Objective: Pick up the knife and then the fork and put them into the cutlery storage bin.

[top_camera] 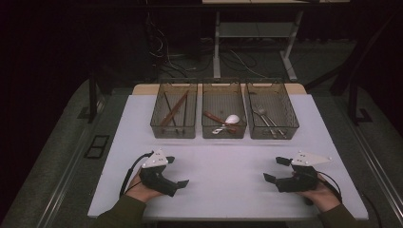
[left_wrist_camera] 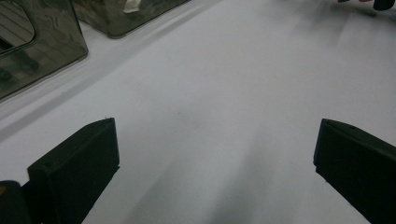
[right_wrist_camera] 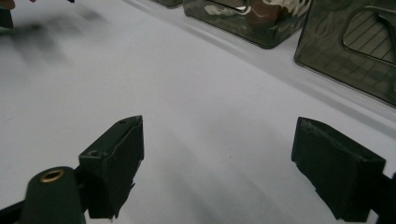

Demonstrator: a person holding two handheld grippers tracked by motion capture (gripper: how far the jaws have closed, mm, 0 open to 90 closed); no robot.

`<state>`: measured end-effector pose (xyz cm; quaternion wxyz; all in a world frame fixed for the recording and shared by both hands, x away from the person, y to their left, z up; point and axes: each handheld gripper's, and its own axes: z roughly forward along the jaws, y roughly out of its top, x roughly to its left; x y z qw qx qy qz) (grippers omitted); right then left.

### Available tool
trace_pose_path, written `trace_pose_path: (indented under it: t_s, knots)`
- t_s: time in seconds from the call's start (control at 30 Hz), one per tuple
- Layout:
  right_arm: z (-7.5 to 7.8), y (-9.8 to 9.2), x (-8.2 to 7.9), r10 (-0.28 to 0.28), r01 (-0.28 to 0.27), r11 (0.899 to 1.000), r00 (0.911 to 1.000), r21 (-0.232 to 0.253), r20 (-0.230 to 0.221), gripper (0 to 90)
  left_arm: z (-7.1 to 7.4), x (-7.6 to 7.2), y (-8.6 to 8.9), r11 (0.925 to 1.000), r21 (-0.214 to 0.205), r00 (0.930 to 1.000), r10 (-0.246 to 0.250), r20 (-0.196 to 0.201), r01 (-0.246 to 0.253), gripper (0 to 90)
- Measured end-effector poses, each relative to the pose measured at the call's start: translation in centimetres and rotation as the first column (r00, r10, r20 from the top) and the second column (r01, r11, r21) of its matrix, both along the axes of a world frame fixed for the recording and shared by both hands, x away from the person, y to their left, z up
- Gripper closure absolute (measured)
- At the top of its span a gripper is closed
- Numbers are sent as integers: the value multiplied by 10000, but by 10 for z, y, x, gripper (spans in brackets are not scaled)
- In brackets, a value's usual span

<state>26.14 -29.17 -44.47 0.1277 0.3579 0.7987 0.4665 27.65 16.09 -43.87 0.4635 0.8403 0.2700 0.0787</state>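
Observation:
Both grippers rest low over the white table (top_camera: 223,161), near its front edge, each held in a person's hand. My left gripper (top_camera: 177,171) sits at the front left and points toward the middle, its jaws wide apart. In the left gripper view the left gripper (left_wrist_camera: 215,154) has bare tabletop between its two black fingers. My right gripper (top_camera: 273,169) sits at the front right and points left toward the middle. In the right gripper view the right gripper (right_wrist_camera: 219,149) is open too, with nothing between its fingers (right_wrist_camera: 112,163).
Three smoky see-through bins stand in a row at the back of the table. The left bin (top_camera: 174,130) holds chopsticks, the middle bin (top_camera: 224,133) spoons, the right bin (top_camera: 273,134) forks. Beyond the table's far edge are dark floor, cables and a desk frame (top_camera: 216,42).

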Motion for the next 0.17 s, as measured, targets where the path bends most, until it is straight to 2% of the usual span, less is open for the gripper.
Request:
trace_pose_path:
  t_s: [0.17]
  knots:
    - [0,1,0,118,-117,9999,9999,-112,21,167,0,0,0,10000,47,10000,-45,22,45,0]
